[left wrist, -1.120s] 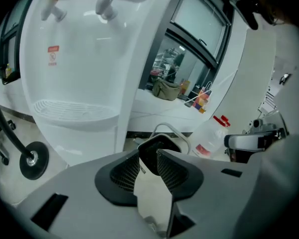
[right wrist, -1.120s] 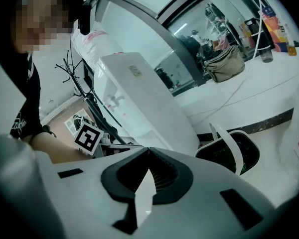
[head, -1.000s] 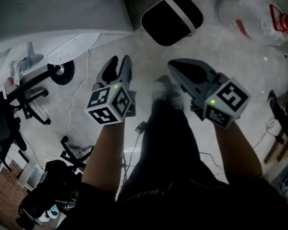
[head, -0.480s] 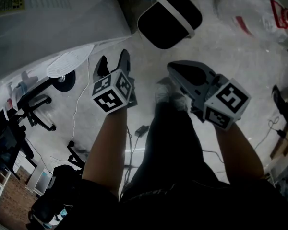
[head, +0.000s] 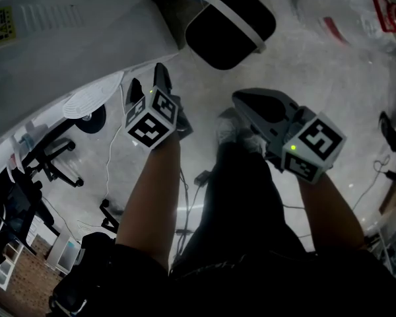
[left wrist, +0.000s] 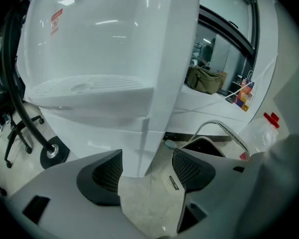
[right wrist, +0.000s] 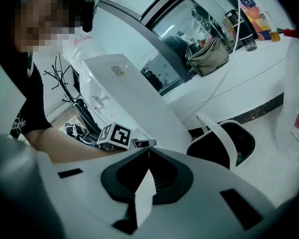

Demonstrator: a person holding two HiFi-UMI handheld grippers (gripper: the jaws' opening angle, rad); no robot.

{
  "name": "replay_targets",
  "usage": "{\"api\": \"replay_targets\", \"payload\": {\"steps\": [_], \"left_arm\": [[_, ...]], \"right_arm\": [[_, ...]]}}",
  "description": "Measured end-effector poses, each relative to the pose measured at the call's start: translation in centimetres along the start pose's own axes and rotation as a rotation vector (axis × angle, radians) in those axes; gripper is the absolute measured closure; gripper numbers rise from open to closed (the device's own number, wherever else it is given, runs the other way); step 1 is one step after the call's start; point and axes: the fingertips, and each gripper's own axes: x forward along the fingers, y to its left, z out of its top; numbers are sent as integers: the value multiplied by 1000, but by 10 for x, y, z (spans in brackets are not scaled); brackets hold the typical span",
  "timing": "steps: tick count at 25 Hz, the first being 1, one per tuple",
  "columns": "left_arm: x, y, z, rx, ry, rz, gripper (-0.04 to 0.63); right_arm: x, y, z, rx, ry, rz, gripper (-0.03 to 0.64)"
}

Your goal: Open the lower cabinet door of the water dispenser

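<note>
The lower cabinet door [left wrist: 97,142] is the white front panel under the drip tray [left wrist: 84,86] of the water dispenser [head: 72,38]. It stands low, close to the floor [head: 317,71], at the person's left. The panel looks thin, flat and stiff, so I judge it light, and it should swing on its hinge with little force. Its surface is smooth and shiny and gives back the ceiling lights, so I expect it to be slippery for rubber pads that only press on the flat face. I cannot make out a handle or a recess on it. The view is steep and the bottom of the panel is hidden behind the fingers, so the place to take hold is probably the free vertical edge near the corner, or a lip under the panel. A pull should be slow and straight, because the whole dispenser may slide or rock if the catch is strong.

The left gripper [left wrist: 147,162] points down at this corner. Its fingers [left wrist: 102,171] stand wide apart with nothing held. The corner of the cabinet shows in the gap between them, but they do not touch it.

The right gripper [right wrist: 148,153] hangs apart at the right above the floor, with its fingers closed together and empty. A black bin [head: 218,38] stands just beside the dispenser.
</note>
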Motion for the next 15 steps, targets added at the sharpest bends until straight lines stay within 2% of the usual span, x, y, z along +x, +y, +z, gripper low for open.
{"api": "replay_targets", "payload": {"steps": [4,9,15], "left_arm": [[8,-1,5,-11,-14,17,295],[17,1,10,-73,-30,91,296],[19,5,11,-118,-38,136,302]], "right_arm": [[0,0,-4,6,6,-7,604],[-1,-11,-8,0,26,-9,604],[-4,-14,-3,2,25,-13,604]]}}
